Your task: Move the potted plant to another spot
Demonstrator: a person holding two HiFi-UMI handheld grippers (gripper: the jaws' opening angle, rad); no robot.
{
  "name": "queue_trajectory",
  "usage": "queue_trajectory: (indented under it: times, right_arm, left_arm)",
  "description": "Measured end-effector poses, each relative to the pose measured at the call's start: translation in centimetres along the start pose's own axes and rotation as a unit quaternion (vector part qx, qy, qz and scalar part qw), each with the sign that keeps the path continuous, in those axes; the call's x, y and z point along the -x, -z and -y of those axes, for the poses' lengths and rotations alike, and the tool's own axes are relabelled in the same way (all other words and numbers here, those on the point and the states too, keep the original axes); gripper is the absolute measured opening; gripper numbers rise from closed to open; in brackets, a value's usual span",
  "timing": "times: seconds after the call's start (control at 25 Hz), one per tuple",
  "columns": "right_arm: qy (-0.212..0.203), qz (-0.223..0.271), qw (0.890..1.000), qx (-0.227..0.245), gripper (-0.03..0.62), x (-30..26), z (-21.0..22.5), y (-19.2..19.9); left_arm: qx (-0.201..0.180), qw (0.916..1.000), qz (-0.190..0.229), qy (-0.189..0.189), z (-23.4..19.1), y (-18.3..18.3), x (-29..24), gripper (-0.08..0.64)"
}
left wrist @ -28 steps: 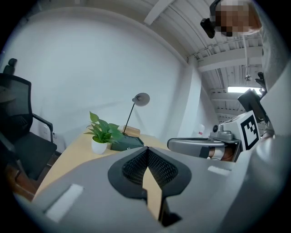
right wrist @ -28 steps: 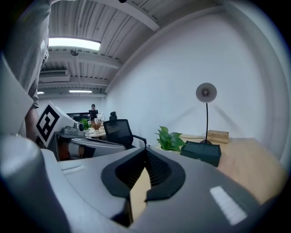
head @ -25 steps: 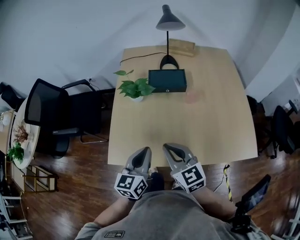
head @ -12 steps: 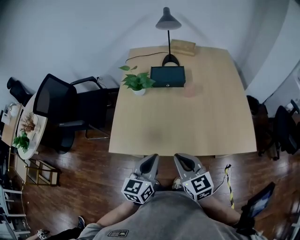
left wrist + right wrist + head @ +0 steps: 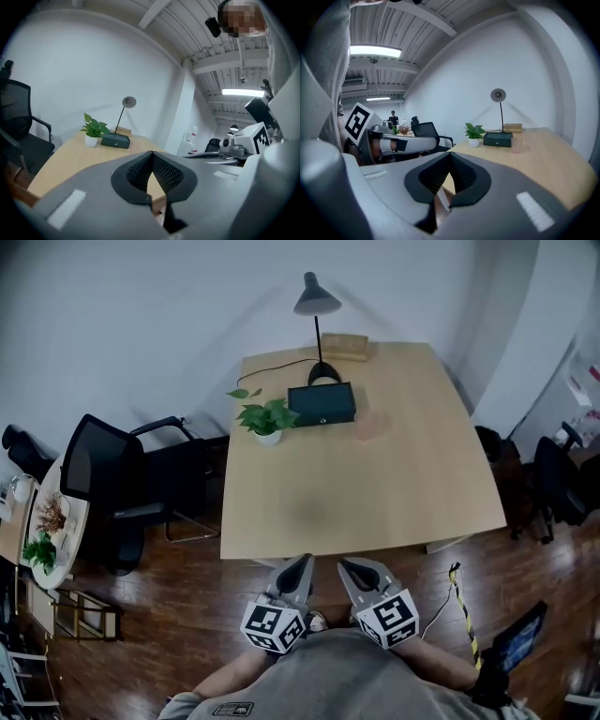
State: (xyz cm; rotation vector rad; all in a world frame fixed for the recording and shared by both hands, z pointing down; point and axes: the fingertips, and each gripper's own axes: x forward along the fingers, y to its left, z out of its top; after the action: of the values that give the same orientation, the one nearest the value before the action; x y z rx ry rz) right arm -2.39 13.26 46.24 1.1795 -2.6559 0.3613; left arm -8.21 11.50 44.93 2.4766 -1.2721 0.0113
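The light wooden table (image 5: 394, 493) carries the green potted plant (image 5: 266, 418) in its white pot near the far left corner, beside a dark rectangular box (image 5: 322, 404). Transfer not yet started: left gripper (image 5: 298, 568) and right gripper (image 5: 354, 570) hover off the near edge, jaws clenched, empty.

No word, number or brand can be read anywhere. The nearest things to print are the black-and-white square markers (image 5: 273, 628) on the cubes of the left gripper (image 5: 304, 561) and the right gripper (image 5: 345, 565), just off the near edge of the table (image 5: 375, 484); they are patterns, not letters. A small dark label (image 5: 230, 708) on the grey shirt (image 5: 328, 671), nearer than the table's front edge, is too small to read. So are the pale sheets (image 5: 190, 137) on the wall (image 5: 187, 108) off to the table's right.
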Motion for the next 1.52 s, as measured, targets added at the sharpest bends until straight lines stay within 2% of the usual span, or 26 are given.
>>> queue_trajectory:
  times: [0.36,0.68,1.52]
  right_arm:
    - [0.005,-0.008,1.0,0.002,0.006,0.4,-1.9,0.6]
    - [-0.005,-0.01,1.0,0.0,0.006,0.0,-2.7,0.8]
    - [-0.004,-0.01,1.0,0.013,0.005,-0.4,-1.5,0.6]
  left_arm:
    - [0.0,0.9999,-0.003,0.01,0.2,0.1,1.4,-0.006]
    - [0.004,1.0,0.0,0.001,0.0,0.3,2.0,-0.006]
    - [0.003,1.0,0.002,0.0,0.4,0.4,0.9,-0.006]
